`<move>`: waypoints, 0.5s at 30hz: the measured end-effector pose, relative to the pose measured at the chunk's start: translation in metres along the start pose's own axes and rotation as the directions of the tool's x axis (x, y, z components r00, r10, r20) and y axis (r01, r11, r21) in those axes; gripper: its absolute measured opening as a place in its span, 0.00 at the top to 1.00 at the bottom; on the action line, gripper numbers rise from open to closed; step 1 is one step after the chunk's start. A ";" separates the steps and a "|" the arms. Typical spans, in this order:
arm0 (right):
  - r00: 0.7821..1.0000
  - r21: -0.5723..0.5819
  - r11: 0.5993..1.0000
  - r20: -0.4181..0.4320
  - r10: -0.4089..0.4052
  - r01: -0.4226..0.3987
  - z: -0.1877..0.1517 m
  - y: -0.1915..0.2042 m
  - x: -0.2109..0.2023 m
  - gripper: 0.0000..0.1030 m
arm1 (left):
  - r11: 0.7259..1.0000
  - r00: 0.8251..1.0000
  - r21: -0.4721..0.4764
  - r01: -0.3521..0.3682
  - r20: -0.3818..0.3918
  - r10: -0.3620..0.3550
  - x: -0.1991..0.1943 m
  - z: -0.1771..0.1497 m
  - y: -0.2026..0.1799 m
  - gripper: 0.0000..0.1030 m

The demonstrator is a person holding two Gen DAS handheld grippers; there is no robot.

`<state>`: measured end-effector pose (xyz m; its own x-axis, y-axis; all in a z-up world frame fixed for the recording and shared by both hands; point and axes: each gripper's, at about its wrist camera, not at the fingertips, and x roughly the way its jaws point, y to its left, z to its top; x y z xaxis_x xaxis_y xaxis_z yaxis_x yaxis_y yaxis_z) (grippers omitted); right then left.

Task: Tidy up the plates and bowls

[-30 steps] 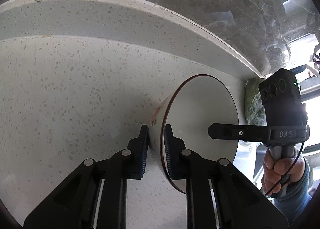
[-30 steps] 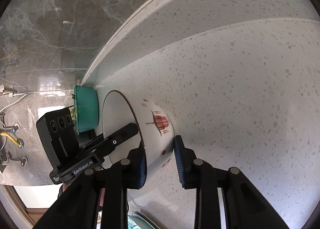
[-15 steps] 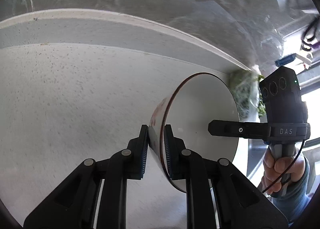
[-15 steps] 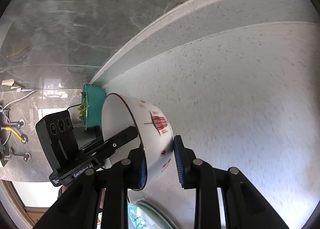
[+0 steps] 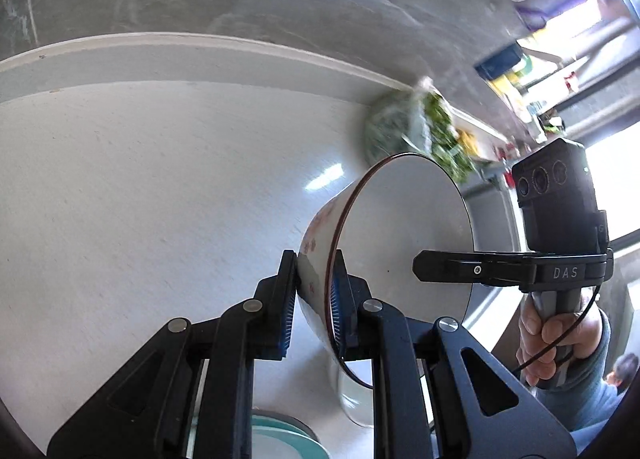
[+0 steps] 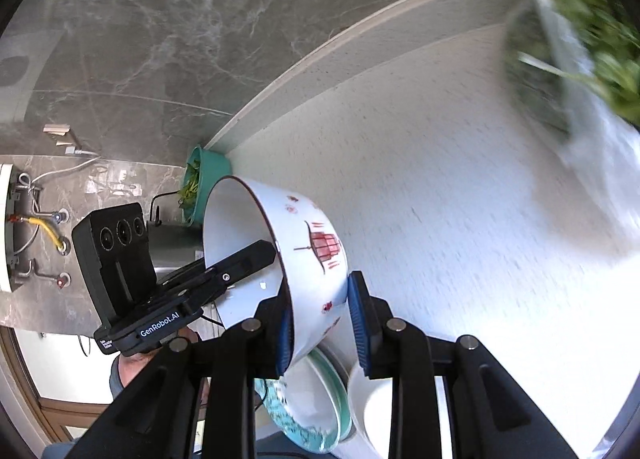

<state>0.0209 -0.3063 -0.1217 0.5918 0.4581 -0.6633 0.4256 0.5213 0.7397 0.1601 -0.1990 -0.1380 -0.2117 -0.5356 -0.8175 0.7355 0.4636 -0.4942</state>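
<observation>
We grip one bowl (image 5: 404, 243) by opposite rims, each hand-held gripper, left (image 5: 314, 301) and right (image 6: 320, 323), clamped on its wall, above the surface (image 5: 140, 199); stacking onto the plates (image 6: 316, 403) below remains.

A home kitchen: a speckled white counter (image 5: 160, 187) runs beneath a grey marble backsplash (image 6: 200, 39), with leafy greens in a teal basin (image 6: 208, 175), stacked plates (image 6: 312, 411) and wall plumbing valves (image 6: 60, 247).

Both tongs were matte black, with silver screw heads on the linkages and ribbed blue pads. At right of the left wrist view, the right tongs (image 5: 448, 269) read "DAS", above a grey-blue sleeve (image 5: 592, 399) and thin black cable (image 5: 568, 339).
</observation>
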 end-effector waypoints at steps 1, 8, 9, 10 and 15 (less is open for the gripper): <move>1.000 0.002 1.000 0.004 -0.001 0.001 -0.006 -0.001 -0.006 0.72 | 1.000 1.000 0.006 0.006 -0.005 -0.006 0.000 -0.007 -0.008 0.87; 1.000 0.028 0.999 0.019 -0.019 0.019 -0.044 -0.017 -0.039 0.72 | 0.999 0.998 0.033 0.033 -0.047 -0.032 0.015 -0.052 -0.056 0.87; 0.999 0.032 0.999 0.024 -0.025 0.024 -0.051 -0.020 -0.043 0.72 | 0.999 0.998 0.035 0.037 -0.055 -0.035 0.017 -0.058 -0.060 0.87; 0.999 0.039 0.999 0.026 -0.026 0.025 -0.057 -0.022 -0.047 0.71 | 0.999 0.997 0.036 0.041 -0.065 -0.038 0.021 -0.065 -0.065 0.87; 0.999 0.069 0.997 0.029 -0.043 0.041 -0.084 -0.038 -0.059 0.70 | 0.998 0.993 0.050 0.037 -0.115 -0.031 0.039 -0.098 -0.078 0.87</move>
<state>-0.0876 -0.2928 -0.1207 0.5925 0.4143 -0.6908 0.4958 0.4883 0.7181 0.0320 -0.1866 -0.1601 -0.3066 -0.4651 -0.8304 0.7585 0.4077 -0.5084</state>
